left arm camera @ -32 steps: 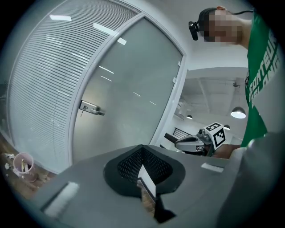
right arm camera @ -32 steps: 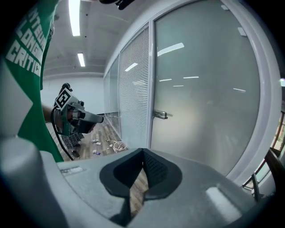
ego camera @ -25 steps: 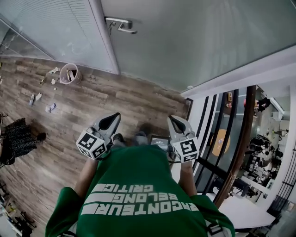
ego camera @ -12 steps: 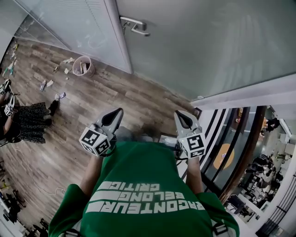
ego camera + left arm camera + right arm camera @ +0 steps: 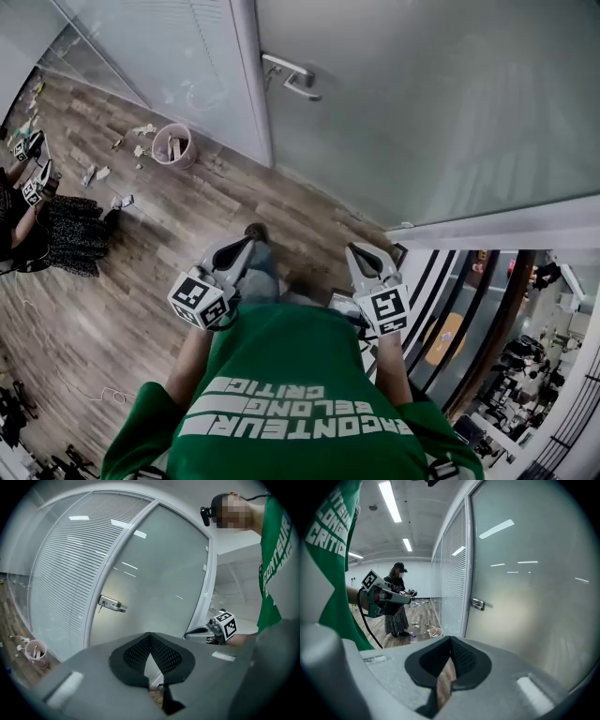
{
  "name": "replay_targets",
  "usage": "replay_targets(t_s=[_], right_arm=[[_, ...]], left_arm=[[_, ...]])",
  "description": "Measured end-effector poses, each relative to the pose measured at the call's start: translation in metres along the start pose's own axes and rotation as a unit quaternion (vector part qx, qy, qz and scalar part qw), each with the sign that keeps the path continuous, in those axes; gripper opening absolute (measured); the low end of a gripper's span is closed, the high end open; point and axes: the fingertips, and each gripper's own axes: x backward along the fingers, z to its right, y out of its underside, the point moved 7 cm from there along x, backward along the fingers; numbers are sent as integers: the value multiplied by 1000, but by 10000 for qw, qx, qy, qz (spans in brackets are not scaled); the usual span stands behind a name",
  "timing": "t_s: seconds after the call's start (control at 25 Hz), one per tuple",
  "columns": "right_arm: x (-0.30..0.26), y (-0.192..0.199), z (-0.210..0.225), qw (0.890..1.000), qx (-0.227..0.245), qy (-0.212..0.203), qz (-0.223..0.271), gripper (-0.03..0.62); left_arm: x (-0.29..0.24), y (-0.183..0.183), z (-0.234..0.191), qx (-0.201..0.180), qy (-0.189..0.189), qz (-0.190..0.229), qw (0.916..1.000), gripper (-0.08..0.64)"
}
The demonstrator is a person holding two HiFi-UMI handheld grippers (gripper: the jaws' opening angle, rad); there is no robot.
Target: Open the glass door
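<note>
The frosted glass door (image 5: 431, 103) stands closed ahead, its metal lever handle (image 5: 292, 77) beside the white frame post. The handle (image 5: 111, 604) shows left of centre in the left gripper view, and the same handle (image 5: 477, 603) at mid height in the right gripper view. My left gripper (image 5: 244, 244) and right gripper (image 5: 355, 250) are held side by side in front of my chest, well short of the door. Both are shut with nothing between the jaws. The left gripper (image 5: 150, 637) and the right gripper (image 5: 451, 642) each point toward the door.
A pink waste bin (image 5: 172, 144) with scattered litter stands on the wooden floor (image 5: 112, 281) by the slatted glass wall (image 5: 159, 56). A person in a dark skirt (image 5: 397, 603) stands at the left. Dark striped glass panels (image 5: 450, 319) are to my right.
I have stepped closer to the door: handle and bin sit lower and nearer in the head view. Both grippers have moved forward with me, still shut. A foot now shows between them.
</note>
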Motion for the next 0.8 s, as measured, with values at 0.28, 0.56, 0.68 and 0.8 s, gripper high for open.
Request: replay_targets(t_s=[0.28, 0.56, 0.68, 0.8], right_arm=[[-38, -28, 31, 9995, 129, 215, -191, -6], [-105, -74, 68, 9987, 305, 294, -285, -6], [-150, -82, 85, 9983, 389, 259, -353, -6], [-175, -89, 98, 9974, 474, 254, -487, -6]], left_arm=[[-50, -26, -42, 49, 415, 106, 9991, 17], [-93, -65, -91, 12, 748, 148, 9971, 17], [-118, -73, -124, -32, 778, 127, 9969, 17], [-140, -80, -142, -16, 812, 82, 9967, 17]])
